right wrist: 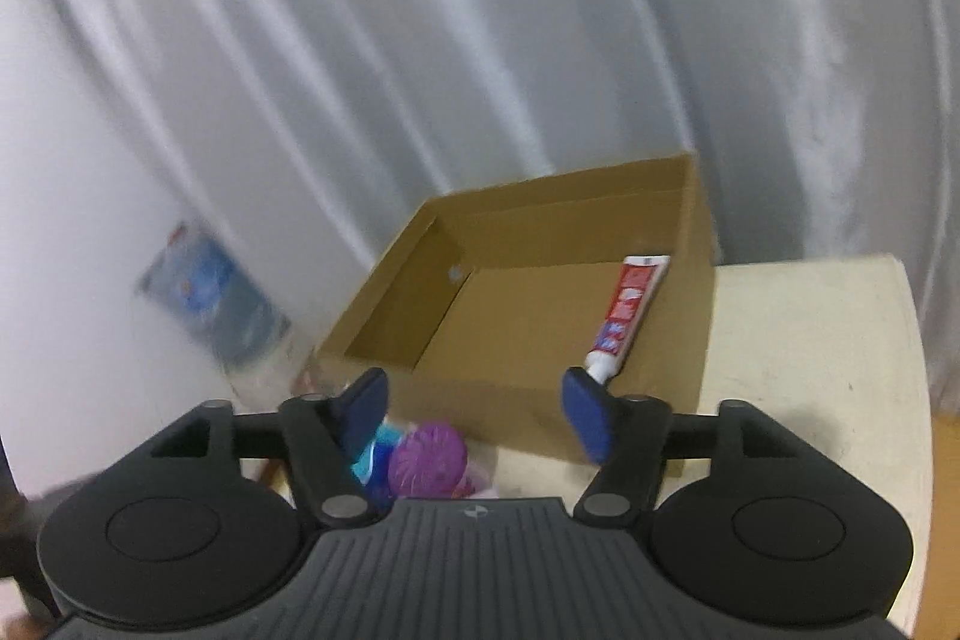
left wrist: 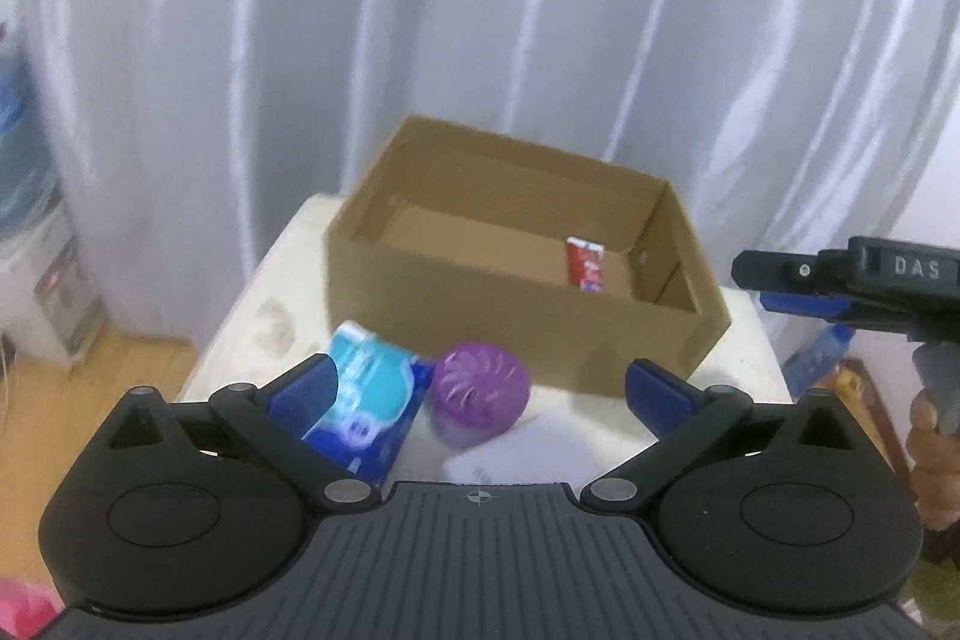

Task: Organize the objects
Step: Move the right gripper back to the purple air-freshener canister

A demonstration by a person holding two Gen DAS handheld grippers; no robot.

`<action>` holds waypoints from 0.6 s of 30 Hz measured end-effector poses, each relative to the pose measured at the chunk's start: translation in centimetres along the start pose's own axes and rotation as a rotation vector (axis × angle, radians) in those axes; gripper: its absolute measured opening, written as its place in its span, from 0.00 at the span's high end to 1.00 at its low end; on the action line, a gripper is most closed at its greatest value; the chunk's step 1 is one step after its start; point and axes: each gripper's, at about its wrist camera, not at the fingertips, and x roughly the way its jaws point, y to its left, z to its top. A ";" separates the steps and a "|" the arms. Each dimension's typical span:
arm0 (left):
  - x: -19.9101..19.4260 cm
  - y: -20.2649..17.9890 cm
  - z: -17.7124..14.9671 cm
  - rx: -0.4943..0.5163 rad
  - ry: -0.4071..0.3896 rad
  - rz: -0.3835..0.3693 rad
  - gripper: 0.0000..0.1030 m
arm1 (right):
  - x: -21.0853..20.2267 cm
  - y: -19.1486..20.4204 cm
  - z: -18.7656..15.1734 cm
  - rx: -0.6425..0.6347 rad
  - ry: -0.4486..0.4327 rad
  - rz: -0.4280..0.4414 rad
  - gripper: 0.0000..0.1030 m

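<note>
left claw point(left wrist: 480, 388) spread, empty | before box point(left wrist: 516, 274): ball point(left wrist: 480, 391), maybe blue pack point(left wrist: 366, 400) | centre on ball, clench gently | right claw point(right wrist: 474, 412) spread, empty

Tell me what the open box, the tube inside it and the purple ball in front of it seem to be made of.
Box: plain brown corrugated cardboard, matte, with folded wall edges. Tube: probably soft plastic or laminate, glossy, printed red and white, flat crimped end, white cap. Purple ball: likely moulded plastic, slightly shiny, with slotted vents on top; motion blur leaves it uncertain.
</note>
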 end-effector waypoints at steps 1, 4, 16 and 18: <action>-0.2 0.1 -0.3 -0.013 -0.006 0.004 0.00 | 0.1 0.7 -0.1 -0.021 0.007 -0.002 0.23; -0.4 1.2 -1.3 -0.040 0.007 0.017 0.00 | 0.0 2.7 -0.3 -0.081 0.008 -0.026 0.07; -1.0 2.7 -2.8 -0.066 -0.025 -0.039 0.00 | 0.8 7.1 -1.8 -0.219 0.056 -0.178 0.00; -1.0 2.7 -3.0 -0.060 -0.048 -0.045 0.00 | 0.9 7.7 -2.0 -0.250 0.047 -0.218 0.00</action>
